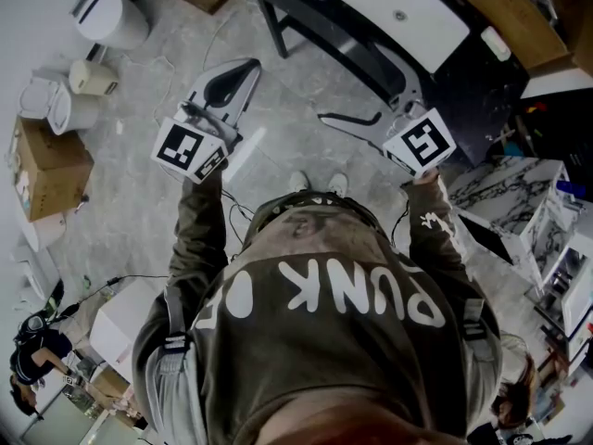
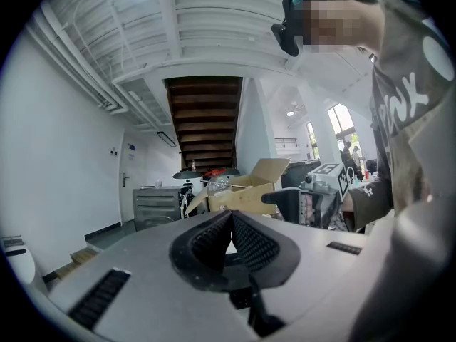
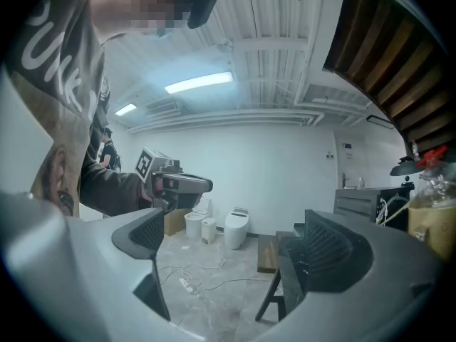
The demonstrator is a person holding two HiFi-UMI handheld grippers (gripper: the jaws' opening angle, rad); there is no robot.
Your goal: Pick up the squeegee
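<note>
Two grippers are held up in front of a standing person, seen from above in the head view. At the far left of that view white toilets (image 1: 109,15) stand by the wall, partly cut off by the frame edge, with a cardboard box (image 1: 48,167) below them on the grey floor (image 1: 139,211).

Next comes the left gripper (image 1: 250,64), its marker cube (image 1: 190,148) facing the camera. In the left gripper view its jaws are pressed together at the tips (image 2: 229,216), with nothing between the ribbed pads (image 2: 253,244). Beyond them stand a dark staircase (image 2: 204,123) and an open carton (image 2: 246,189).

White shoes (image 1: 315,183) show between the arms, just above the person's sweatshirt (image 1: 334,323), which covers much of the lower frame.

To the right, the right gripper (image 1: 366,100) points toward a black table (image 1: 324,26). In the right gripper view its jaws stand wide apart (image 3: 228,237) and empty. Through the gap lie bare floor and a loose cable (image 3: 189,276). The table leg (image 3: 274,294) is half hidden behind the right-hand pad (image 3: 324,248).

Marbled panels (image 1: 505,188) fill the far right. The squeegee cannot be made out in any view.
</note>
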